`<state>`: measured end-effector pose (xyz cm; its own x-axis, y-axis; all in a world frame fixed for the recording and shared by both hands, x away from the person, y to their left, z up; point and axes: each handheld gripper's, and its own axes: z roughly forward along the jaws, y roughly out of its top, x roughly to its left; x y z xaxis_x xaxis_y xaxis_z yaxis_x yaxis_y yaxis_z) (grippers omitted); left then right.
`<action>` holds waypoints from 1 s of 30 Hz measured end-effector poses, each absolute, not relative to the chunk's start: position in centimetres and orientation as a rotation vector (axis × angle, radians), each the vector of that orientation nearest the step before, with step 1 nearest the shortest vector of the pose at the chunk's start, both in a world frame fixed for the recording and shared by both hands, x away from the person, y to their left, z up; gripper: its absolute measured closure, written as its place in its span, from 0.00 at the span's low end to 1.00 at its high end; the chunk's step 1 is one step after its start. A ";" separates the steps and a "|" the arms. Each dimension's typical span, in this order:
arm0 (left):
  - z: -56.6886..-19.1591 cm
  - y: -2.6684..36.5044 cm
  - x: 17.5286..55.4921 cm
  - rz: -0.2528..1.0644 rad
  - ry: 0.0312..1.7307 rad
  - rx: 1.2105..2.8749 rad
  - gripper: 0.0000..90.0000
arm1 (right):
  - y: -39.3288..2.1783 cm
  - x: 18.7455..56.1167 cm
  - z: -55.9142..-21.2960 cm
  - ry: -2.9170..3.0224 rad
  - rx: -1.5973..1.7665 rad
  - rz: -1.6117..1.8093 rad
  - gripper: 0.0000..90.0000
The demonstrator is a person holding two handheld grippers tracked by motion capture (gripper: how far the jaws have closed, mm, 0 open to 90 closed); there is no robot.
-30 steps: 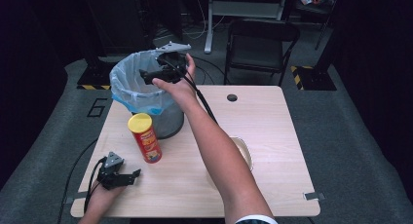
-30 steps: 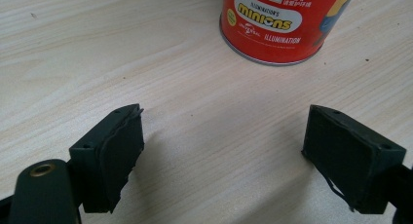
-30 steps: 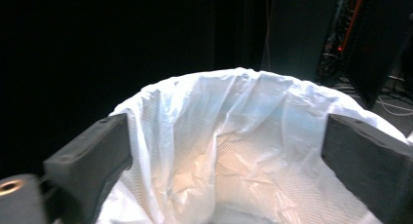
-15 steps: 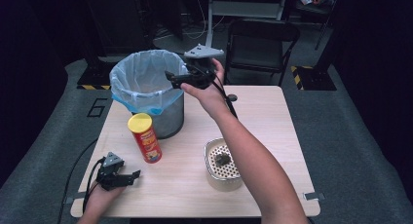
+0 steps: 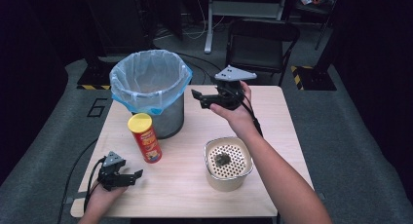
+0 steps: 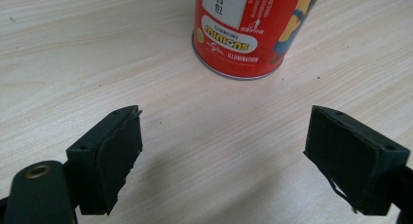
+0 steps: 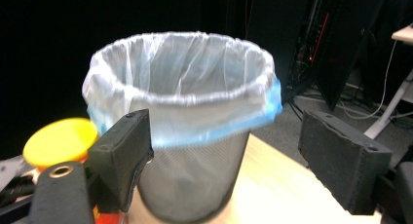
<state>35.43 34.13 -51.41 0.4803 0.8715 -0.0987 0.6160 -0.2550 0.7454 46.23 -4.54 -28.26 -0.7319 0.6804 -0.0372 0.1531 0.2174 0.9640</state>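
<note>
Right gripper [image 5: 200, 98] backed off bin rim [image 5: 181, 74], jaws closing, empty.

Left claw [image 6: 224, 156]: two black padded jaws set wide apart, nothing between them, low over the pale wood-grain worktop [image 6: 73, 53]. Red snack can [image 6: 251, 31]: upright on the worktop ahead, apart from both jaws, "minions" label facing the camera.

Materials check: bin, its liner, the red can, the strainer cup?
Bin: looks like dark metal mesh, since a fine grid shows through its wall. Liner: thin translucent plastic film, bluish, crinkled over the rim. Red can: glossy printed wall with a bright rim at the base, probably card or metal; its yellow lid looks plastic. Strainer cup: matte beige, perforated insert, likely plastic.
</note>
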 end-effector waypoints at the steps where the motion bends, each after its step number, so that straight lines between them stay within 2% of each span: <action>1: -51.3 34.1 35.4 0.436 1.227 1.968 0.14 | -5.0 45.9 -28.5 2.036 0.766 1.528 0.22; 10: -49.8 34.0 35.5 0.418 1.235 1.875 0.13 | -9.1 43.8 -30.5 2.007 0.842 1.511 0.24; 19: -48.1 33.3 36.5 0.425 1.215 1.874 0.15 | -12.6 42.8 -33.6 1.986 0.922 1.485 0.26; 30: -46.4 32.0 38.5 0.424 1.185 1.843 0.14 | -16.0 41.4 -35.3 1.953 0.987 1.477 0.26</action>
